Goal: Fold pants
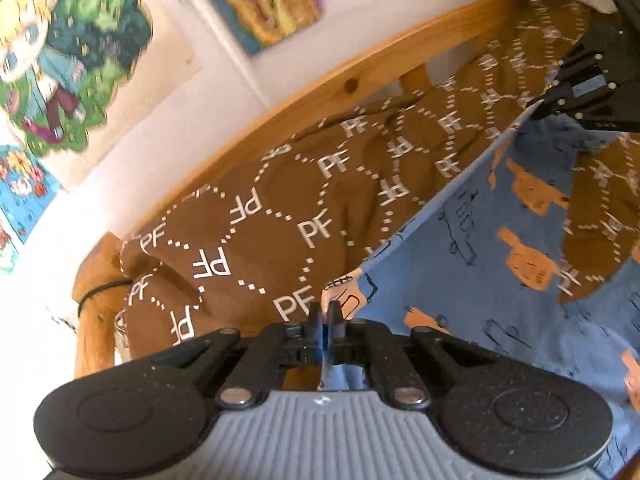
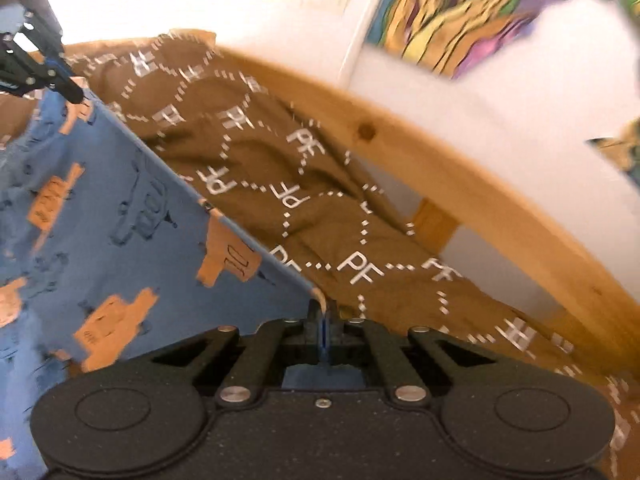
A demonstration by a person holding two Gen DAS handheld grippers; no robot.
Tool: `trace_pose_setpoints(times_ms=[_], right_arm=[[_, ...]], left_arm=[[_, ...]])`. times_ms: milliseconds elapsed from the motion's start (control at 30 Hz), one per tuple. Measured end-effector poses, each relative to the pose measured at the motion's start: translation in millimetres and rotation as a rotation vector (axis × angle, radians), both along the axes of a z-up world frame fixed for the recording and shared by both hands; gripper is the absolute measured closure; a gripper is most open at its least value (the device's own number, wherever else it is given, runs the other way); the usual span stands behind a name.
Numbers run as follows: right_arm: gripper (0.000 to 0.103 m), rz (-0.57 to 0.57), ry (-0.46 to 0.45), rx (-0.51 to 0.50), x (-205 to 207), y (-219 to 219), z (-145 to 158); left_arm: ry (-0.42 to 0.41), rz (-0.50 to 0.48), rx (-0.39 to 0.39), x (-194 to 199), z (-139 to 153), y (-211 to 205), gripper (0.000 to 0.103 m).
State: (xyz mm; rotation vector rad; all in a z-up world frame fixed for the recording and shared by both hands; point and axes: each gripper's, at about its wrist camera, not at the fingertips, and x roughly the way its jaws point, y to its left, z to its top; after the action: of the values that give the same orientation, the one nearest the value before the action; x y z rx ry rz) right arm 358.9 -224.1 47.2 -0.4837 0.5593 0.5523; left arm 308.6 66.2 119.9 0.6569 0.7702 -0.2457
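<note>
The blue pants (image 1: 472, 248) carry orange truck prints. One edge is stretched taut and lifted. The rest drapes down.

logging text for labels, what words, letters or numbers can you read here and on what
"PF": repeated in white all over the brown blanket.
Dark marks on the orange shapes printed on the blue pants: too blurred to read.
Wall posters: no readable text.
</note>
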Motion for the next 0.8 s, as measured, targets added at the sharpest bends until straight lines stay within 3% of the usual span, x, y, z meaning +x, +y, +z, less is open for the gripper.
trace_pose_setpoints(times_ms=[133, 400, 533, 800], right_arm=[[0.103, 0.01, -0.079, -0.039, -72, -12, 2], [0.103, -0.018, -0.107, -0.066, -183, -15, -14], [0.103, -0.014, -0.097, -0.11, -228, -5, -36], [0.103, 0.054, -0.049, -0.191, -274, 19, -69]], left_arm=[[-0.044, -0.1, 0.054, -44, -2, -15, 0.101], [-0.06, -0.216, 0.114, -130, -34, -32, 0.101], [-0.016, -0.213, 0.128, -158, -63, -31, 0.101], [0.013, -0.159, 0.142, -182, -104, -21, 0.101]])
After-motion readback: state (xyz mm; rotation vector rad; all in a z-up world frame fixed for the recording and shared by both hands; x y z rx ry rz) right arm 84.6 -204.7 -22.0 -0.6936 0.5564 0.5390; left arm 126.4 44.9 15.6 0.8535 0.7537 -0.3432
